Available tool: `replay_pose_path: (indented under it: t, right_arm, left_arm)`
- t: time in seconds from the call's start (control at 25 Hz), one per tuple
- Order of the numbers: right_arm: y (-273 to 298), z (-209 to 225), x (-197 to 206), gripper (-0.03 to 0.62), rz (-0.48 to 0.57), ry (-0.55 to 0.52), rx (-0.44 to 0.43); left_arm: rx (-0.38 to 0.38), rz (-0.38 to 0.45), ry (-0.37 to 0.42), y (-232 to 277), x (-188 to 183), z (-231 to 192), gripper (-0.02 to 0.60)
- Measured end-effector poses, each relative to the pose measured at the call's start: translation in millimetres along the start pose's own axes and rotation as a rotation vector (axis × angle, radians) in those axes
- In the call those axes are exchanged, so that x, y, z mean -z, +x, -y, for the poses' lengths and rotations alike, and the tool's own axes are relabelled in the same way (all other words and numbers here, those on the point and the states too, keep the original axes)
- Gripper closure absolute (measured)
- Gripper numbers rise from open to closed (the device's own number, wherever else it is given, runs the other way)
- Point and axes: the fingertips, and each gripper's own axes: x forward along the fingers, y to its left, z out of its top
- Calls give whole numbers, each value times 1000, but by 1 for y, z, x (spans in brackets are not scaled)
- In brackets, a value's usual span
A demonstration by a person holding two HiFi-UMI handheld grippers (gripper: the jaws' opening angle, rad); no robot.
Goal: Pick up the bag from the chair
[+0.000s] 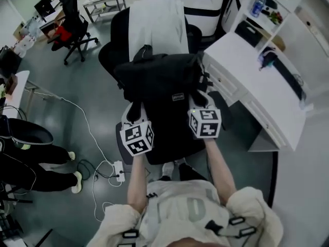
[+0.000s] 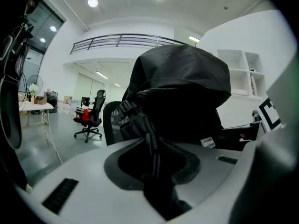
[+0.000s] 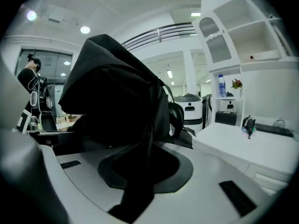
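Note:
A black backpack [image 1: 159, 81] hangs in the air over the black office chair [image 1: 110, 53], whose backrest carries a white cloth [image 1: 154, 22]. My left gripper [image 1: 134, 111] is shut on the bag's lower left edge, and my right gripper [image 1: 198, 101] is shut on its lower right edge. In the left gripper view a black strap of the bag [image 2: 182, 92] runs down between the jaws of the left gripper [image 2: 154, 160]. In the right gripper view dark bag fabric [image 3: 117, 101] is pinched in the right gripper [image 3: 140, 169]. The bag hides most of the chair's seat.
A white desk [image 1: 257, 86] stands close on the right, with shelves and a bottle [image 1: 258, 5] behind it. A second office chair [image 1: 72, 19] stands far left. A power strip [image 1: 119, 170] and cables lie on the floor. A person's legs [image 1: 31, 163] show at left.

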Motion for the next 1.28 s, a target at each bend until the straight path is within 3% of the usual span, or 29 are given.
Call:
replay_pose_path:
  t: [0.16, 0.36, 0.64, 0.84, 1.28]
  right_arm:
    - [-34, -5, -31, 520, 74, 20, -4]
    - [-66, -7, -49, 520, 132, 25, 3]
    - [-87, -6, -32, 520, 152, 14, 24]
    - [-82, -3, -24, 520, 134, 26, 12]
    - [-76, -1, -27, 520, 129, 42, -2]
  left_arm:
    - [21, 74, 45, -29, -40, 12, 497]
    - [48, 118, 87, -51, -62, 23, 495]
    - [55, 131, 100, -65, -48, 32, 495]
    - [55, 110, 69, -59, -38, 32, 495]
    - [45, 95, 56, -58, -42, 31, 497]
